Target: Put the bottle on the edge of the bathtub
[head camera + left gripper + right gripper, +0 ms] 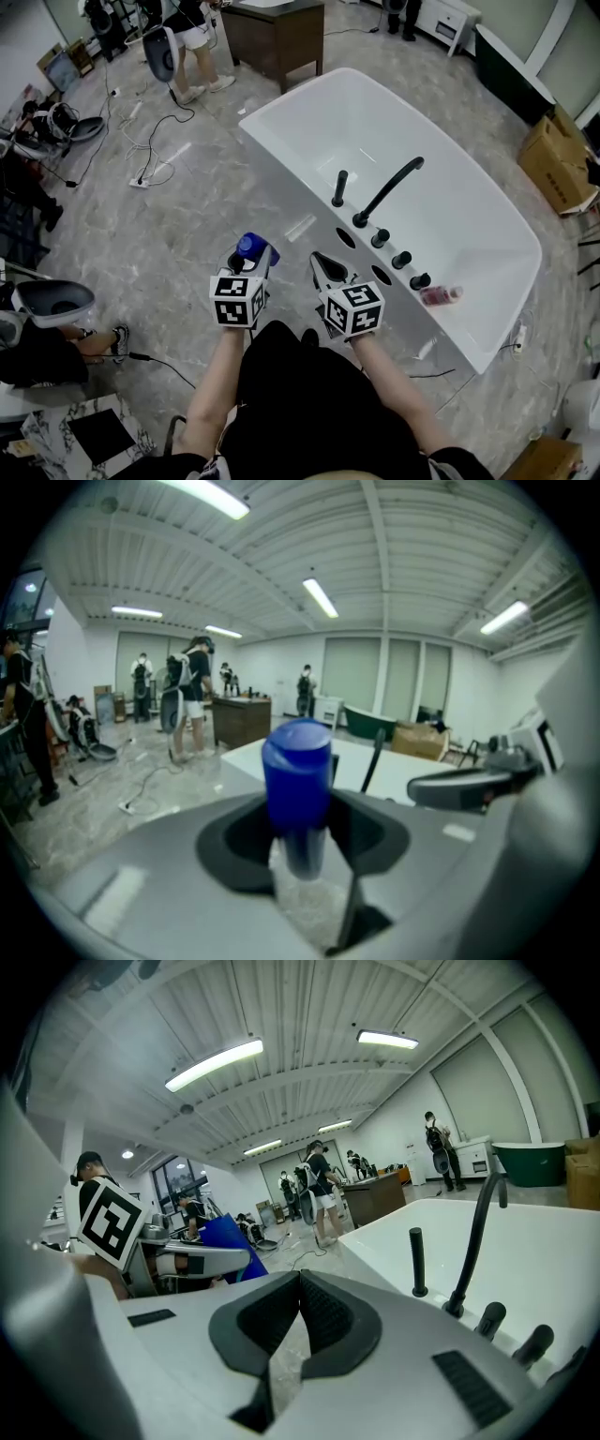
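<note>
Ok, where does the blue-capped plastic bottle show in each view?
Head view: blue-capped plastic bottle lower centre-left, held in the left tongs.
Left gripper view: dead centre, between the tongs.
Right gripper view: blue sliver at left.
Shared landmark: the white bathtub, in all three.

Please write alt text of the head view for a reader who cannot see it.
A person's left gripper holds a blue-capped bottle, and the right gripper, shut and empty, points toward a white bathtub with a black faucet. A pink bottle lies beside the tub's knobs.
</note>
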Tool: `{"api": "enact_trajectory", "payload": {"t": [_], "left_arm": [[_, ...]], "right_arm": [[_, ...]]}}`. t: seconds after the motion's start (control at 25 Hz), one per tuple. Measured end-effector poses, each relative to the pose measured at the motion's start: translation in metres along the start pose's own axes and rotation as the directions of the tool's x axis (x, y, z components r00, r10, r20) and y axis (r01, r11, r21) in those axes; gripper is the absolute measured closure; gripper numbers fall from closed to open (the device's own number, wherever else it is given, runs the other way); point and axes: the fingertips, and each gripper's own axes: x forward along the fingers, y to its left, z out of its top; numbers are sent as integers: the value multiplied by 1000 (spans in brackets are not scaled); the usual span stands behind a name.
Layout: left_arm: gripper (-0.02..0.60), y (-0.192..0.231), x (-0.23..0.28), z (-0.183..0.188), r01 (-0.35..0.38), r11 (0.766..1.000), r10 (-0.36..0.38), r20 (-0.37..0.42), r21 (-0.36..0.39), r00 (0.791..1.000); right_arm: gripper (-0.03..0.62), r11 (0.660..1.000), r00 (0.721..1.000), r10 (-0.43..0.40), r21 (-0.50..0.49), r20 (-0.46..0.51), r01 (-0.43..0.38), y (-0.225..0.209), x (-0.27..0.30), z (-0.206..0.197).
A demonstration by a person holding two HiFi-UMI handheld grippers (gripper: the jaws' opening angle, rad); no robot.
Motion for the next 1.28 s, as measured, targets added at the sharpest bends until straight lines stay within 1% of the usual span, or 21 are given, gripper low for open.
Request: {"api": "enact_trajectory", "payload": {"t": [0.28, 0.56, 0.72, 1.04, 1.28], "left_arm": [[416, 22, 22, 12, -15, 1000, 15, -8, 5, 1000], [416, 58, 66, 26, -13, 1000, 13, -12, -13, 1000], [416, 88, 100, 40, -6, 1000, 6, -16, -18, 1000], [416, 161, 163, 68, 7, 999, -8, -34, -35, 999], [416, 210, 203, 85, 26, 999, -28, -47, -39, 998]], "right_arm": [[591, 1000, 1000, 21, 7, -4, -21, -4, 28, 9], [591, 1000, 1000, 23, 5, -4, -23, -18, 72, 26], [591, 1000, 1000, 28, 8, -10, -28, -25, 112, 41], [591, 999, 999, 27, 34, -35, -25, -35, 207, 73], [591, 999, 998, 10, 31, -55, -8, -40, 270, 92]]}}
